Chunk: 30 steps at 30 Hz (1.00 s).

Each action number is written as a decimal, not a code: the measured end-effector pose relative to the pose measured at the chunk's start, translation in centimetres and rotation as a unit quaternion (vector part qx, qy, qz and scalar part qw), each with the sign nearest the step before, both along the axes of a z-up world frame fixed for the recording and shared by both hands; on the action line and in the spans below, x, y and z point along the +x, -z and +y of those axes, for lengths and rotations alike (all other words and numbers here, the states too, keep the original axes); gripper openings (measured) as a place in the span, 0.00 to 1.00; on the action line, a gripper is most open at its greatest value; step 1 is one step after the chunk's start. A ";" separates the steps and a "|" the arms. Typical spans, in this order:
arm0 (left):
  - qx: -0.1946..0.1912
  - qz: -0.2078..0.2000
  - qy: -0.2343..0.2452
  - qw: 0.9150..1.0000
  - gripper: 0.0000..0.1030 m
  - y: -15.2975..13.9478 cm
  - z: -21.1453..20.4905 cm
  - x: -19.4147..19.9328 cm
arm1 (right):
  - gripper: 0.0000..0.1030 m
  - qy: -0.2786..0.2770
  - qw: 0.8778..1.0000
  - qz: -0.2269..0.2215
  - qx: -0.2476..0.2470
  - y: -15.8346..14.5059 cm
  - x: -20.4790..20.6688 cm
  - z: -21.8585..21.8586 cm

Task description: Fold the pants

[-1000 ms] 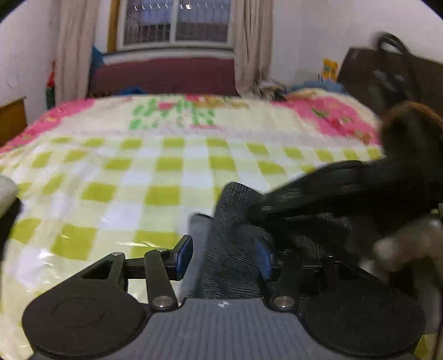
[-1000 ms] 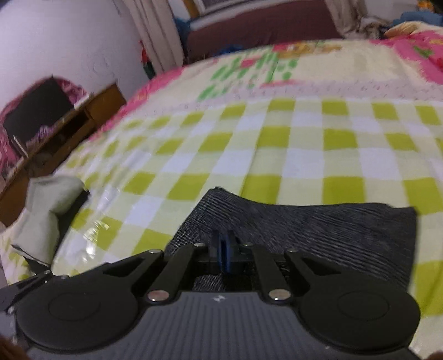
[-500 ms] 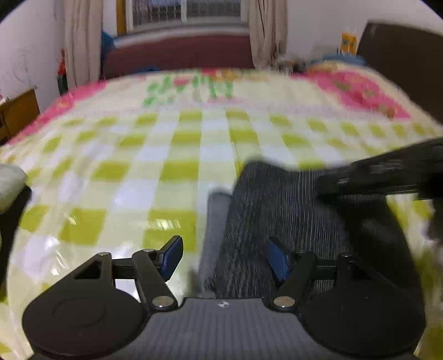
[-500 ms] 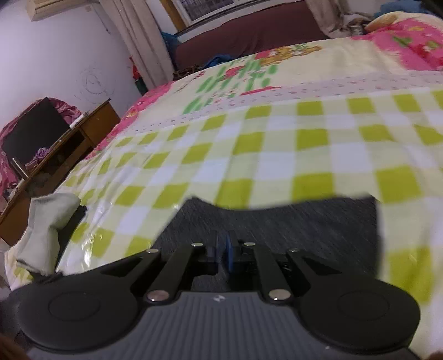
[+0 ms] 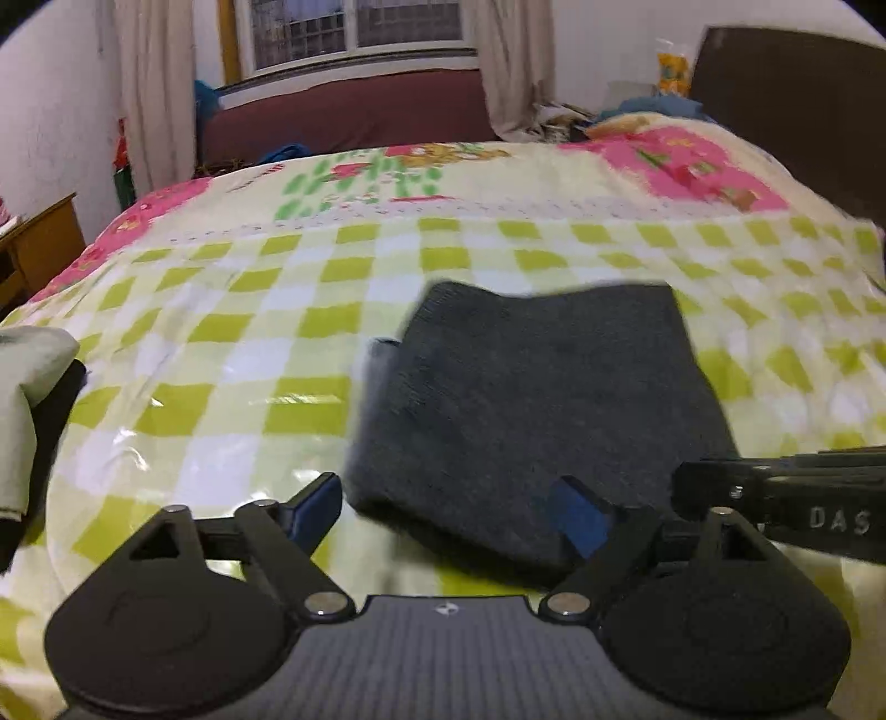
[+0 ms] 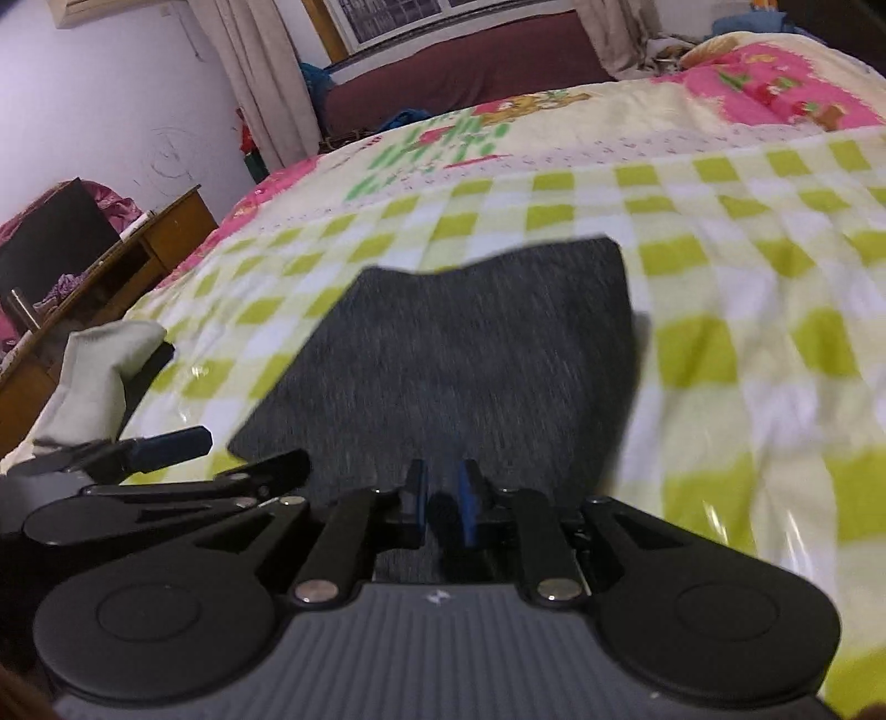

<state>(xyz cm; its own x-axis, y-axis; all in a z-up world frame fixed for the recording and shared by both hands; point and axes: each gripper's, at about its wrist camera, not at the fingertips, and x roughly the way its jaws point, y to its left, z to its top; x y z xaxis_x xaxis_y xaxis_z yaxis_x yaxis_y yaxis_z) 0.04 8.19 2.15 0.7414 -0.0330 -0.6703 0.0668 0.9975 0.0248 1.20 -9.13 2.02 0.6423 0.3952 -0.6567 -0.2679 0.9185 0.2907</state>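
pants [image 5: 531,399]: dark grey, folded into a compact block, laid flat on the bed [image 5: 232,354] with the green-checked cover.
left tool [image 5: 448,512]: jaws have just been opening and are seen spread wide; the near edge of the pants lies between the blue pads, not pressed by them.
right tool [image 6: 443,501]: jaws have just been opening, only a narrow gap is seen; nothing is gripped, the pants lie just beyond.
pale cloth [image 6: 94,376]: at the bed's left edge.

- A green-checked bedspread [image 5: 232,310] covered the bed
- Pale cloth [image 6: 94,365] lay at its left edge
- Maroon sofa [image 5: 343,119] stood under the window [image 5: 354,22]
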 end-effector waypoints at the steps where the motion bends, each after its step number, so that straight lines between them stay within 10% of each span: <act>1: 0.002 0.001 0.008 1.000 0.95 0.2 -0.6 -0.5 | 0.15 0.003 1.000 -0.008 -0.007 0.0 -0.6 -0.1; 30: 0.042 -0.008 0.033 0.999 0.96 0.5 -3.3 -2.8 | 0.21 0.047 0.999 -0.015 -0.002 0.8 -3.7 -1.8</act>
<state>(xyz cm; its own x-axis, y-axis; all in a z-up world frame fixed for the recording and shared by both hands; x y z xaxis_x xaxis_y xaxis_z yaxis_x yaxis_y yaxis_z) -2.73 4.86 1.69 0.7495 -0.0259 -0.6615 0.1313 0.9852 0.1102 -2.55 -10.98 1.25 0.6957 0.3292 -0.6385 -0.1886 0.9413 0.2798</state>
